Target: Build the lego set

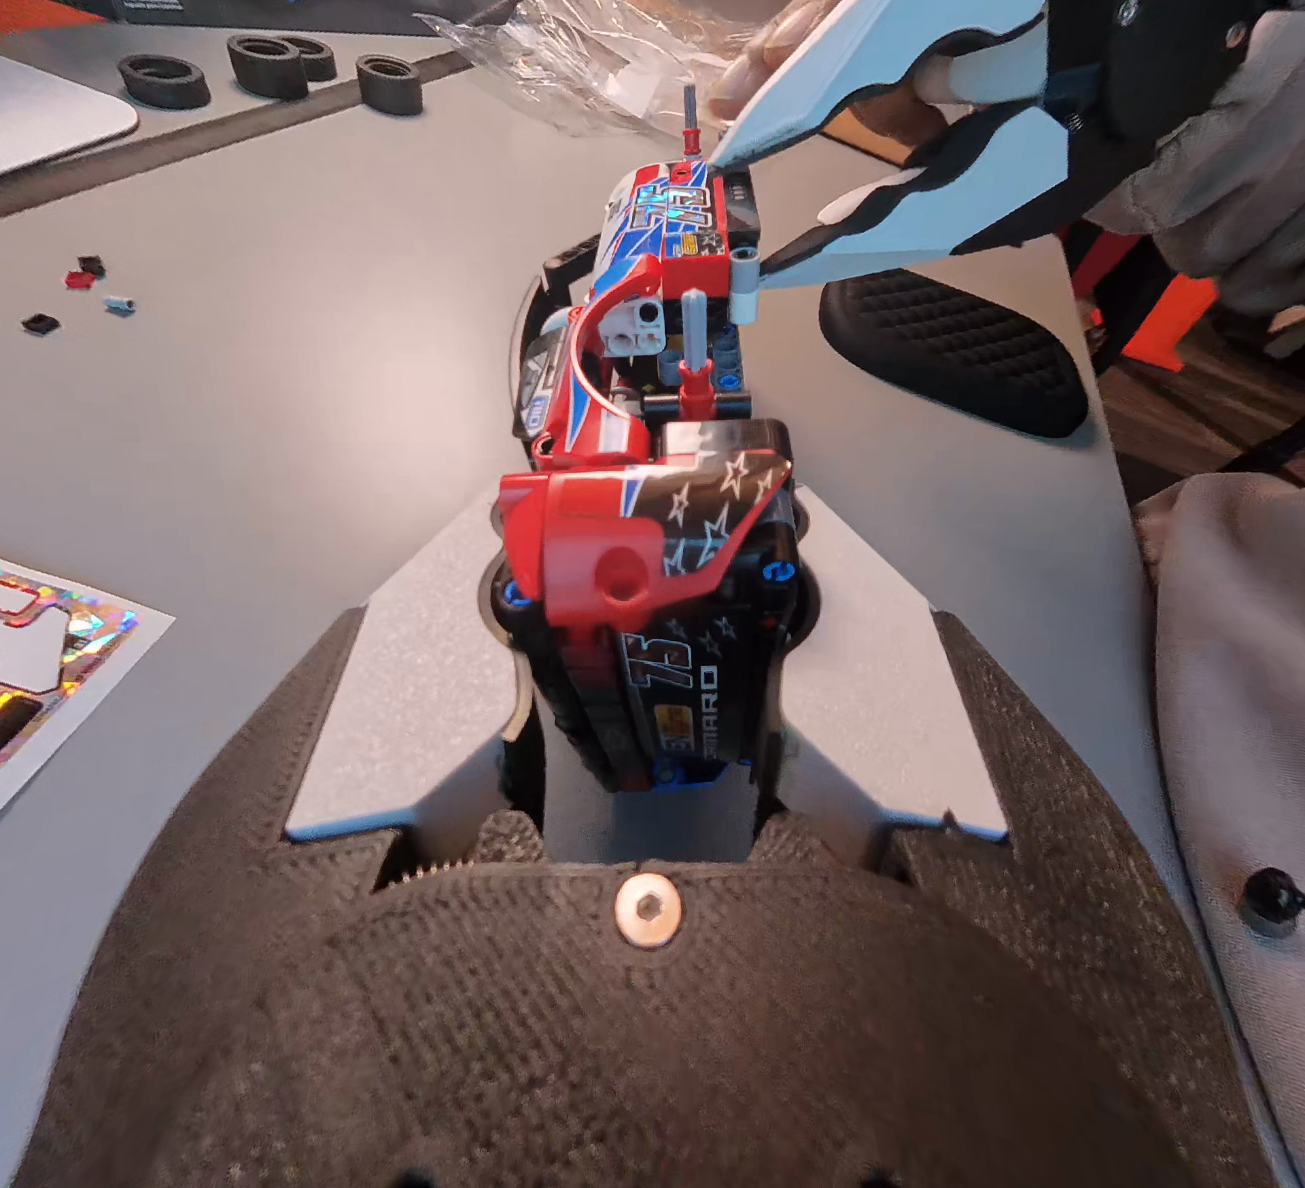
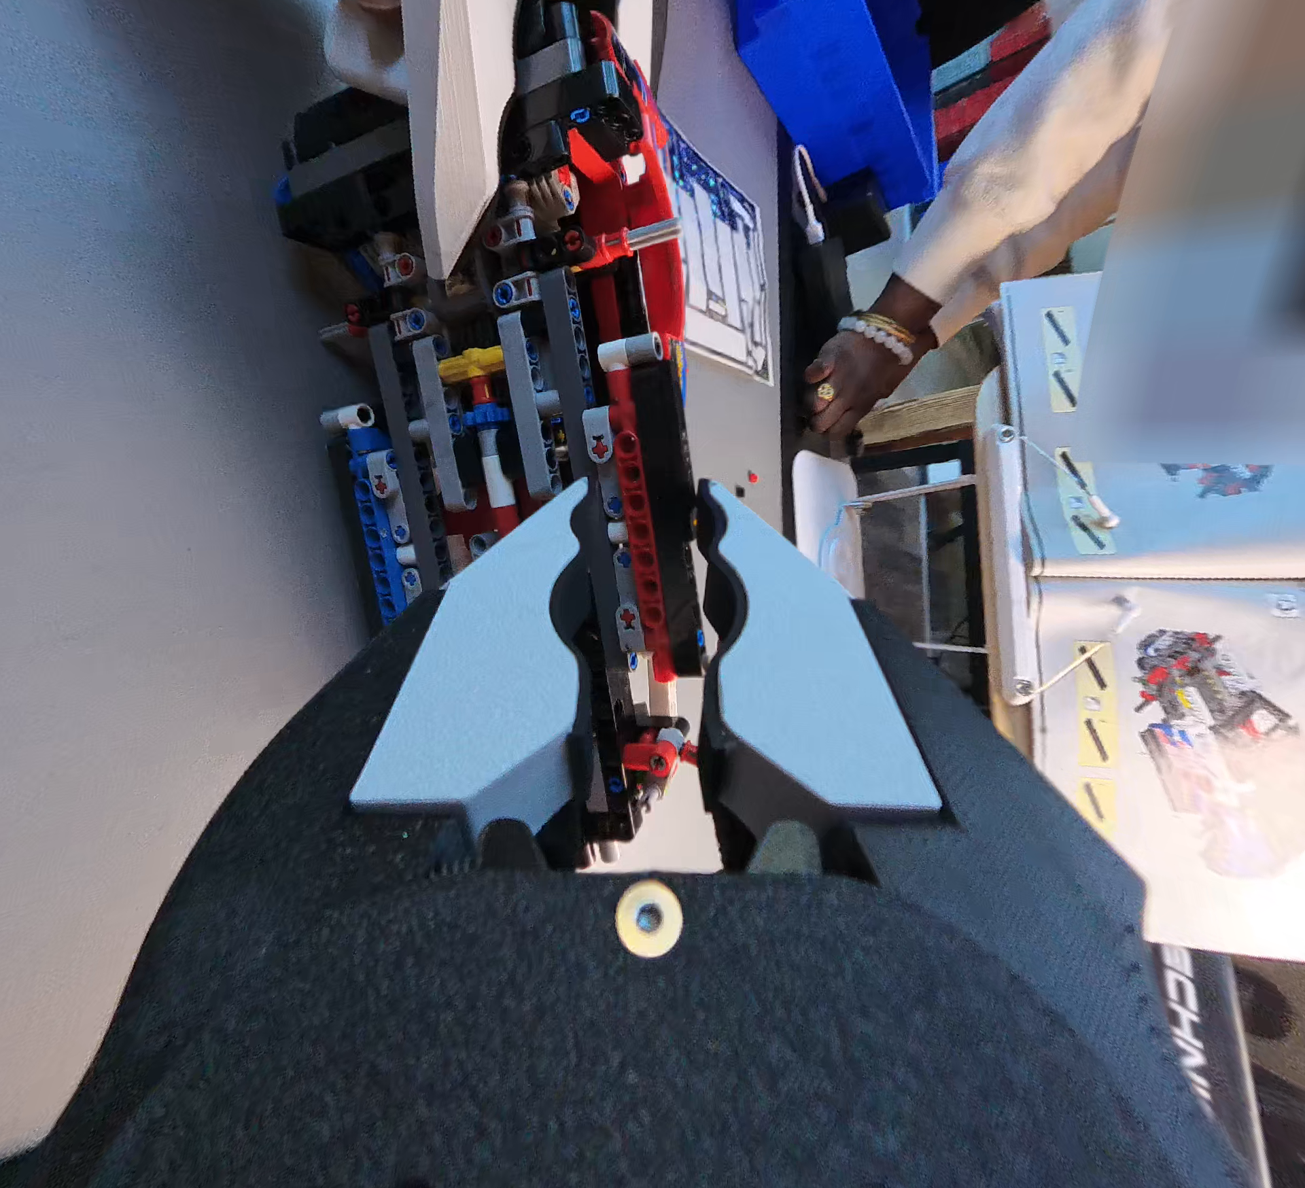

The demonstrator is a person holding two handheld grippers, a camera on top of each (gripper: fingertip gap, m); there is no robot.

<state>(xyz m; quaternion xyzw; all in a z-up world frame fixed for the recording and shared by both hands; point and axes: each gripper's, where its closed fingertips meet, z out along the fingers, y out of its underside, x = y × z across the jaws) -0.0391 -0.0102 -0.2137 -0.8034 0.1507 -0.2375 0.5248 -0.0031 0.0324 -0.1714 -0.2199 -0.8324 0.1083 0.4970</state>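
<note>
In the left wrist view, the left hand-held gripper (image 1: 653, 596) clamps the near end of a red, black and white brick-built race car (image 1: 657, 448), held on its side above the grey bench (image 1: 282, 342). The right hand-held gripper (image 1: 734, 222) pinches the car's far end. Four black rubber tyres (image 1: 272, 70) lie toward the bench's far left edge.

In the right wrist view, the right hand-held gripper (image 2: 642, 518) stands narrowly parted around the car's red beam (image 2: 639, 554); its left finger (image 2: 494, 646) touches, while contact on the right cannot be told.

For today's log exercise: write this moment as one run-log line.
left tool: grips red-black-white brick car | right tool: straddles car's other end | tyres unfitted
</note>
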